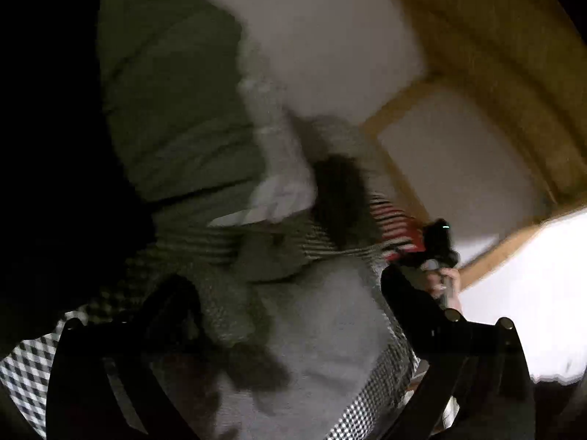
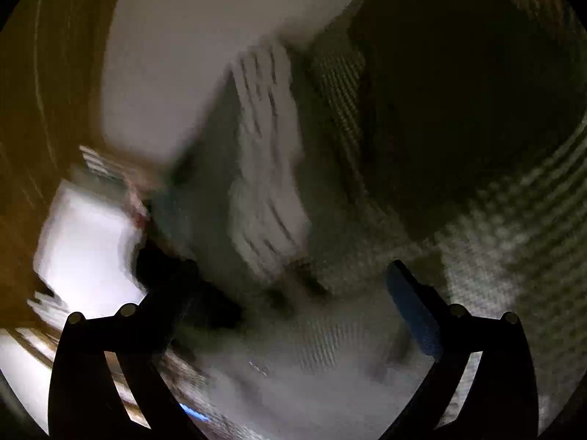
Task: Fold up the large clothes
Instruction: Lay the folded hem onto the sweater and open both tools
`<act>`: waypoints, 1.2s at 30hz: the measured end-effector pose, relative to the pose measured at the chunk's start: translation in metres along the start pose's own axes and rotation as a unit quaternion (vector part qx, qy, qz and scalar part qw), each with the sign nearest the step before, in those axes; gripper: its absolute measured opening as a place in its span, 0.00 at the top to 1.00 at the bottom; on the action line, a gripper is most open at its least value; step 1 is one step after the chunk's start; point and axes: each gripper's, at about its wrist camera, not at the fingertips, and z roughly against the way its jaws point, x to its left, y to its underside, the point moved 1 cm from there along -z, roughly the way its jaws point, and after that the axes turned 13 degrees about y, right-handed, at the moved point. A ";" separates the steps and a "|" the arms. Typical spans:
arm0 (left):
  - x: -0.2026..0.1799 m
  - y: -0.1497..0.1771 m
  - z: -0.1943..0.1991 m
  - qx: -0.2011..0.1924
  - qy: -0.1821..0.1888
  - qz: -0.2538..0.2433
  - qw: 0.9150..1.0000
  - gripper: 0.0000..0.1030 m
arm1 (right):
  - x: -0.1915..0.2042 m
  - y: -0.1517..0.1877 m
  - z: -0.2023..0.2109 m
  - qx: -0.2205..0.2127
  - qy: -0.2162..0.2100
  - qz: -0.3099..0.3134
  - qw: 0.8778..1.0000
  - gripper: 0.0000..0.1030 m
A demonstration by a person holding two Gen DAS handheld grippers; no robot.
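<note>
Both views are blurred. A large grey garment [image 1: 323, 348] lies on a black-and-white checked sheet [image 1: 25, 370]. In the left wrist view my left gripper [image 1: 282, 293] stands open over the garment, its dark fingers [image 1: 403, 293] wide apart and pressing on nothing. At the right a hand [image 1: 449, 286] holds my right gripper [image 1: 436, 242]. In the right wrist view my right gripper [image 2: 282, 282] is open above the grey garment [image 2: 293, 374]. Its blue pad [image 2: 414, 315] is bare.
A folded white cloth [image 1: 282, 198] and a red-and-white striped item [image 1: 396, 223] lie beyond the garment. Olive bedding [image 1: 176, 91] fills the upper left. A wooden frame [image 1: 495, 55] and a white wall [image 1: 330, 36] stand behind. A bright white surface [image 2: 88, 242] is at the left.
</note>
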 end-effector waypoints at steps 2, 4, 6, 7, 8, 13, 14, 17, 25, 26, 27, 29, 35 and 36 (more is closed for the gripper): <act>-0.015 0.010 0.003 -0.002 0.002 -0.021 1.000 0.05 | 0.018 0.038 -0.003 0.035 0.021 0.080 0.996 0.03; -0.007 0.014 -0.003 0.003 -0.012 -0.011 1.000 0.05 | 0.034 0.089 -0.019 0.071 0.042 0.133 0.988 0.03; 0.012 0.013 -0.005 -0.017 -0.016 0.028 0.999 0.05 | 0.050 0.134 -0.049 0.096 0.113 0.180 0.972 0.03; 0.030 0.011 -0.002 -0.048 0.000 0.066 0.997 0.05 | 0.056 0.146 -0.061 0.097 0.163 0.200 0.961 0.03; 0.042 0.010 0.002 -0.067 0.010 0.094 0.993 0.05 | 0.067 0.155 -0.076 0.081 0.216 0.229 0.946 0.03; 0.104 0.011 0.019 -0.144 0.035 0.244 0.958 0.05 | 0.103 0.115 -0.131 0.056 0.251 0.227 0.939 0.03; 0.099 0.008 0.019 -0.131 0.025 0.233 0.963 0.05 | 0.103 0.093 -0.138 0.054 0.245 0.192 0.949 0.03; 0.065 -0.001 0.011 -0.059 -0.029 0.141 0.988 0.05 | 0.106 0.036 -0.127 0.006 0.186 0.079 0.979 0.03; -0.016 -0.006 0.001 0.014 -0.160 -0.095 0.982 0.05 | 0.123 -0.016 -0.112 -0.022 0.102 -0.002 0.995 0.03; -0.020 0.005 -0.022 0.064 -0.106 -0.081 0.989 0.05 | 0.130 -0.014 -0.107 -0.026 0.104 0.015 0.994 0.03; -0.022 0.011 -0.035 0.082 -0.106 -0.082 0.988 0.05 | 0.137 -0.007 -0.103 -0.023 0.116 0.044 0.992 0.03; -0.021 0.029 -0.076 0.124 -0.149 -0.086 0.977 0.05 | 0.144 0.010 -0.106 0.008 0.166 0.117 0.979 0.03; 0.050 0.050 -0.142 0.115 -0.290 -0.012 0.950 0.05 | 0.119 0.106 -0.113 0.056 0.259 0.268 0.926 0.03; 0.063 0.050 -0.135 0.097 -0.316 0.005 0.944 0.05 | 0.111 0.123 -0.117 0.069 0.272 0.282 0.917 0.03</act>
